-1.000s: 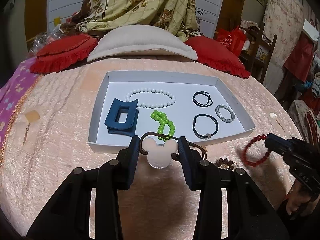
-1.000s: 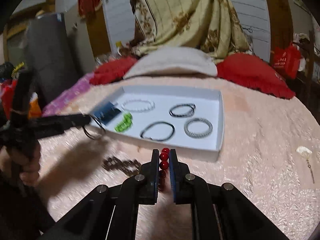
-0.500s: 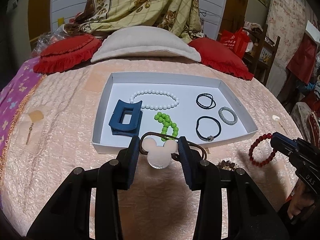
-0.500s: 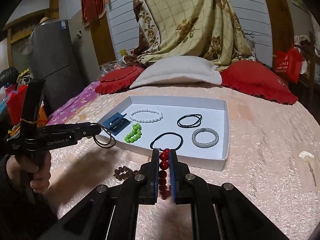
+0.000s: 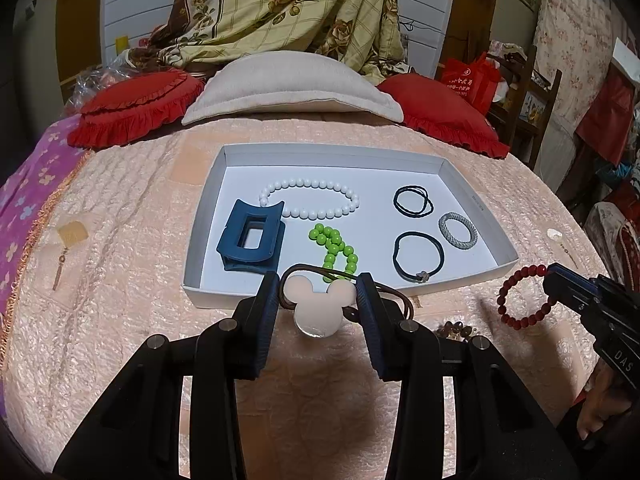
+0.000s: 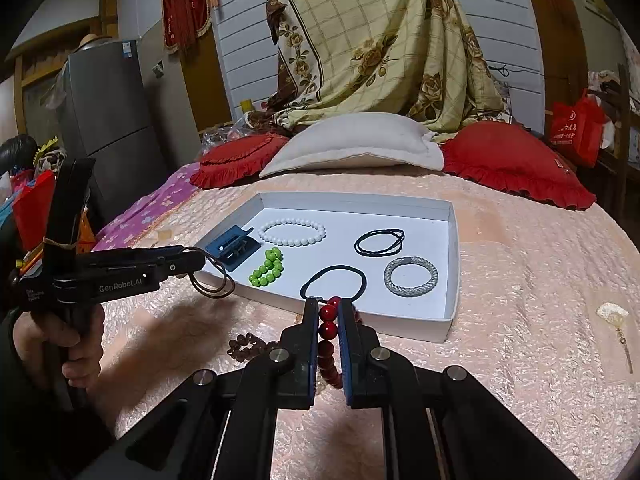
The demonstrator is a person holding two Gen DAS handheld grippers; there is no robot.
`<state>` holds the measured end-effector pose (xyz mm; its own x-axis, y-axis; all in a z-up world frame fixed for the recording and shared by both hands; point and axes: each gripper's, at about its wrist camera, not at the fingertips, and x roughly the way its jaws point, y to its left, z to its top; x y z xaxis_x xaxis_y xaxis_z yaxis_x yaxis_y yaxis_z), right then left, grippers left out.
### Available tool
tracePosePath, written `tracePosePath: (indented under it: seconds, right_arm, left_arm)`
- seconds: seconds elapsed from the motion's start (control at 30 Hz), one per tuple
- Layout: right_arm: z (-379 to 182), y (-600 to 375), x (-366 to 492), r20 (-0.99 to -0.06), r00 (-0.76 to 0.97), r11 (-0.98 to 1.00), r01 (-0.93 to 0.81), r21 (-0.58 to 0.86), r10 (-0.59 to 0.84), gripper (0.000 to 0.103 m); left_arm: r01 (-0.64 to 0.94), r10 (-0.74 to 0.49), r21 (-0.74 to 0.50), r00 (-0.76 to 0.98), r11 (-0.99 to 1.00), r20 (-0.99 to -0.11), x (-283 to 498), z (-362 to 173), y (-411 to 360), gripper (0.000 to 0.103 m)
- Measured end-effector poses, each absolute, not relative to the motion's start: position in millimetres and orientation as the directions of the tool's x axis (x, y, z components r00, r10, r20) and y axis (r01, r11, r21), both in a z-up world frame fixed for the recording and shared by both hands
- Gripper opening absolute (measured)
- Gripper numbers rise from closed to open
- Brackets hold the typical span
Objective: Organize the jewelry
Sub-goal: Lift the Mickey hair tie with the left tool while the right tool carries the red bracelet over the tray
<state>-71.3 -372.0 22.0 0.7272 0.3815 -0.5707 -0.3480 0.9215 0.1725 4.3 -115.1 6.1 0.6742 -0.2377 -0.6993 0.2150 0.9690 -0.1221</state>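
Observation:
My left gripper (image 5: 318,300) is shut on a brown hair tie with a pale pink mouse-head charm (image 5: 318,314), just short of the near wall of the white tray (image 5: 476,196). In the right wrist view the left gripper (image 6: 200,258) comes in from the left, with the tie's loop (image 6: 212,282) hanging below its tip. My right gripper (image 6: 328,312) is shut on a red bead bracelet (image 6: 328,330), close to the tray (image 6: 452,264). In the left wrist view the red bead bracelet (image 5: 502,300) hangs from the right gripper (image 5: 554,276).
In the tray lie a white bead bracelet (image 5: 312,200), a blue claw clip (image 5: 250,240), green beads (image 5: 334,248), black hair ties (image 5: 414,200) and a grey braided tie (image 5: 458,230). Brown beads (image 6: 248,346) and a shell earring (image 6: 612,314) lie on the pink bedspread. Pillows line the far edge.
The right wrist view was blurred and is now steady, a little higher, with the red bracelet still gripped. The left gripper has kept still with the charm tie.

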Motion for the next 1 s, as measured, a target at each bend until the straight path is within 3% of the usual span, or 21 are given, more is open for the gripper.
tracePosePath:
  seconds: [0.6,0.83,1.0]
  right_arm:
    - [40.2,-372.9,-52.8,-0.544,0.736,0.914,-0.355,0.198,0.404,0.009]
    - [58.5,-370.9,-18.1,-0.536,0.738,0.911,-0.353,0.212,0.410,0.009]
    - [51.2,-370.0,20.6,-0.570,0.713,0.913,-0.322,0.251,0.408,0.009]
  left_arm:
    - [0.205,-0.252,-0.152,0.685,0.967,-0.684,18.0,18.7,-111.9,0.038]
    - [0.235,-0.294,-0.181,0.681,0.955,-0.670,55.9,33.4,-126.4,0.038]
    - [0.230,-0.274,-0.159,0.664,0.960,-0.696,93.0,15.1,-142.7,0.038]
